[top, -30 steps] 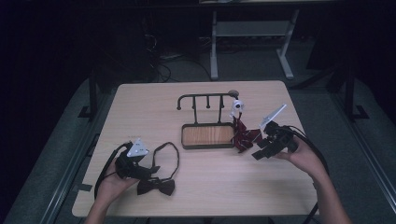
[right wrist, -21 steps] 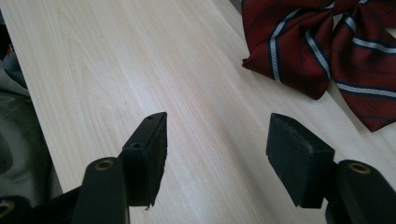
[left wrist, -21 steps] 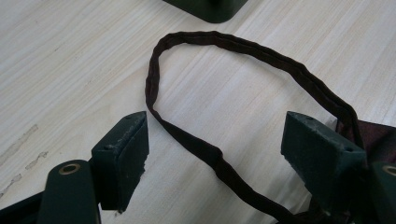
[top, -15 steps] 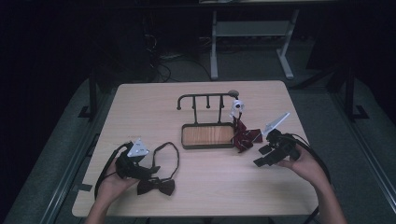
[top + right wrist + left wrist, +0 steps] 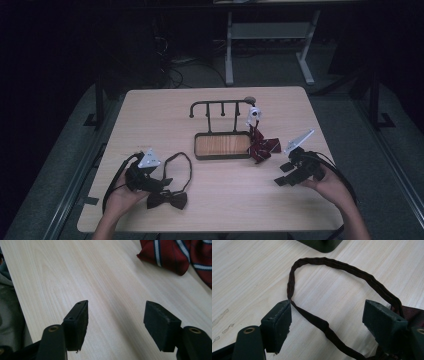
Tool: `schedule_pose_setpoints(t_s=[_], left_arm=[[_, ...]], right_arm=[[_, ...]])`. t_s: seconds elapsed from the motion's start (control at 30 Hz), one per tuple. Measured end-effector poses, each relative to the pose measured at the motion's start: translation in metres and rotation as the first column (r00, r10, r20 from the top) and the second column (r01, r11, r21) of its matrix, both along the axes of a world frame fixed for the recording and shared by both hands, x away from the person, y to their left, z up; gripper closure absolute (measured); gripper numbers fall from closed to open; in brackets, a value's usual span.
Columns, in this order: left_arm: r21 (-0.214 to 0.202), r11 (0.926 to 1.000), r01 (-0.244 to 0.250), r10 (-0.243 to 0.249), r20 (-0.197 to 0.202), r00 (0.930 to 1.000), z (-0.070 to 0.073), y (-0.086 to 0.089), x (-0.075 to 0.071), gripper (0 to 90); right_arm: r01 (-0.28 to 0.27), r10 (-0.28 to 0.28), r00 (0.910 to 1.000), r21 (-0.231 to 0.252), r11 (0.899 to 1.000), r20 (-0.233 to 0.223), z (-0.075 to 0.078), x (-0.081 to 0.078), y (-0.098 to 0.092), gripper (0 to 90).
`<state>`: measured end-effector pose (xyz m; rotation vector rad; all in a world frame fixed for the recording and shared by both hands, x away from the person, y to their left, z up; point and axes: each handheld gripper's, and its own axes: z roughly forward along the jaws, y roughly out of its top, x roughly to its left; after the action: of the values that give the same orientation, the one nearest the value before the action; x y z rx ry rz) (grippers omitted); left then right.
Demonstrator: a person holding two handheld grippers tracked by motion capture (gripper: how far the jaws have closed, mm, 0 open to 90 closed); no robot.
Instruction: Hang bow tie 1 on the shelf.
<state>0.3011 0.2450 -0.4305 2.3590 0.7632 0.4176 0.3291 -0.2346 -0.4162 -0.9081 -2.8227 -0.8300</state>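
A dark bow tie lies at the table's front left, its strap spread in a loop. My left gripper rests over it, open. In the left gripper view the strap runs across the gap of the left gripper and brushes the tip of the left jaw, unpinched. A red striped bow tie leans against the right end of the stand. My right gripper hovers open to its front right. In its own view the right gripper holds nothing, with the red tie ahead.
A black hook rack rises from a wood-lined tray base at the table's middle. A small white object sits at the rack's right end. Cables trail from both grippers. The table's right edge is close to my right hand.
My right gripper has drawn back from the red bow tie toward the front of the table and sunk a little. The left gripper and dark bow tie have stayed put.
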Motion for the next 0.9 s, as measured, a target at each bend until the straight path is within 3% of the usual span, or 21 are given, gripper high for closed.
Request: schedule_pose_setpoints(t_s=[0.47, 0.67, 0.8, 0.9], left_arm=[[0.02, 0.9998, 0.005, -0.005, 0.003, 1.0, 0.001, -0.001, -0.002, 24.8], [0.026, 0.9996, -0.012, 0.012, -0.001, 0.9999, 0.005, 0.001, 0.0, 31.4], [0.015, 0.9989, -0.045, 0.045, -0.019, 0.9988, 0.01, 0.006, 0.009, 35.3], [0.006, 0.9979, -0.065, 0.065, -0.056, 0.9963, 0.01, 0.008, 0.017, 38.8]], right_arm=[[0.008, -0.008, 0.9997, 0.026, 1.0, 0.022, -0.011, -0.015, -0.007, 36.4], [0.002, -0.003, 0.9998, 0.018, 1.0, 0.022, -0.014, -0.016, -0.005, 36.2], [0.005, -0.006, 0.9995, 0.025, 1.0, 0.032, -0.012, -0.017, -0.006, 35.7], [0.011, -0.013, 0.9993, 0.036, 0.999, 0.035, -0.01, -0.017, -0.009, 35.7]])
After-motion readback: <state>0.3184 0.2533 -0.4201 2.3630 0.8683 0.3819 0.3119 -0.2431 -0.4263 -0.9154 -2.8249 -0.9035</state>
